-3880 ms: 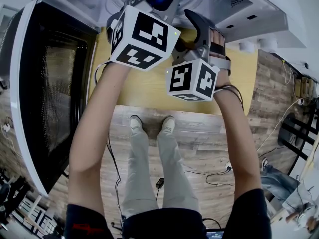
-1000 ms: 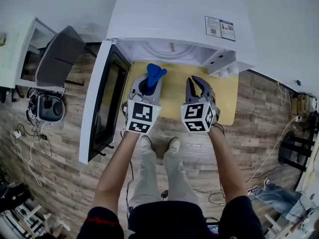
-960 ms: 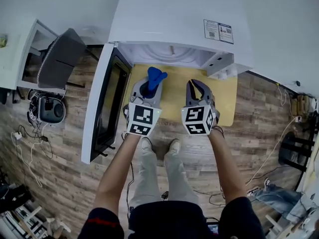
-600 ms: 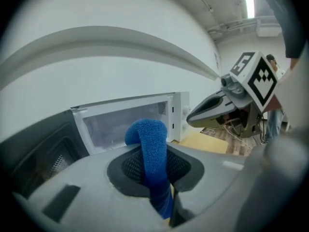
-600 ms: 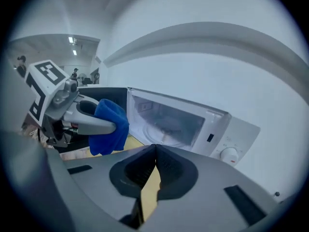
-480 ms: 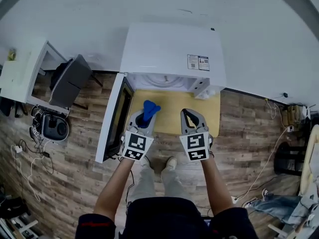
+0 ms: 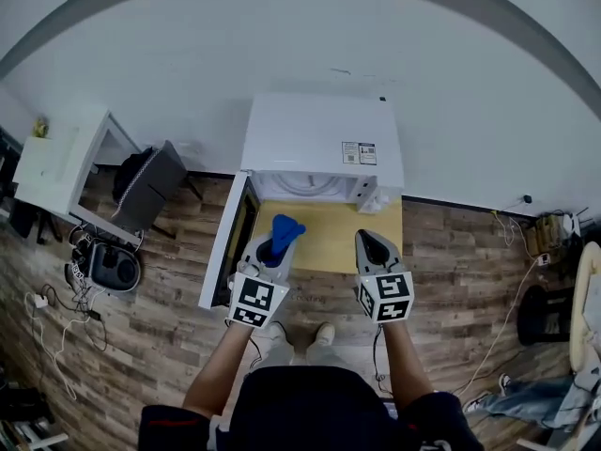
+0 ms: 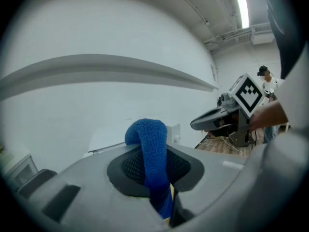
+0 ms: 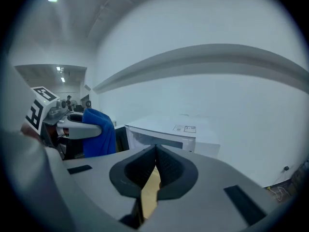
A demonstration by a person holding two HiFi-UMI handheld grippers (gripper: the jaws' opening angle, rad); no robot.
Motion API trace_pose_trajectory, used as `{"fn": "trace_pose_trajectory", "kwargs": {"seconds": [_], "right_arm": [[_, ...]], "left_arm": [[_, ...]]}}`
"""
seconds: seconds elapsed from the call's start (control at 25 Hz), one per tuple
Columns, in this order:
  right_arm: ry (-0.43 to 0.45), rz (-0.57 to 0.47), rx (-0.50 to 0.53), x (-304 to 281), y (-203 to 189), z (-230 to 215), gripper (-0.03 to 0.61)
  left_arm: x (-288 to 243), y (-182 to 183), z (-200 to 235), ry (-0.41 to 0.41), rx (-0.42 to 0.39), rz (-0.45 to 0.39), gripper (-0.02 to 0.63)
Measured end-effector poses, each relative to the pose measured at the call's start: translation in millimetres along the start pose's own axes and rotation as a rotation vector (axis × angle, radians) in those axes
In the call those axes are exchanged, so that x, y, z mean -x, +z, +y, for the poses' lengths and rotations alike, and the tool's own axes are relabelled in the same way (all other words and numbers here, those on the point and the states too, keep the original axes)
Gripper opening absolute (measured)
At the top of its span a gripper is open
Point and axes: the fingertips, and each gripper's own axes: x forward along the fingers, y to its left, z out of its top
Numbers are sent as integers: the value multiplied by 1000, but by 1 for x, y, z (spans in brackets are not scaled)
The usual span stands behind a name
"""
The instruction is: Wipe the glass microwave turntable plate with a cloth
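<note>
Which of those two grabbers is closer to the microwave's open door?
Left. The left gripper, shut on the cloth, hangs just right of the door in the head view. The right gripper, shut and empty, is farther right, beyond the left one.

The stickers (image 7: 360,152) atop the microwave (image 7: 310,132) (two, side by side) are too small to read.

a bare test room rather than a kitchen: loose cables (image 7: 58,322) across plank floor (image 7: 160,318), lone microwave (image 7: 319,130) (door open), blank white wall (image 7: 282,36).
</note>
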Motion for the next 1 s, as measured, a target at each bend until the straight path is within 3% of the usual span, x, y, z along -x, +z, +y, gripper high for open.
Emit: {"fn": "trace_pose_trajectory", "kwargs": {"seconds": [0.28, 0.52, 1.0], "right_arm": [[9, -110, 53, 35, 50, 10, 11], [29, -194, 90, 55, 85, 22, 11], [59, -295, 160, 85, 117, 40, 11]], "left_arm": [[41, 44, 14, 59, -6, -73, 57], [73, 76, 14, 83, 62, -152, 57], [115, 109, 6, 121, 36, -257, 57]]}}
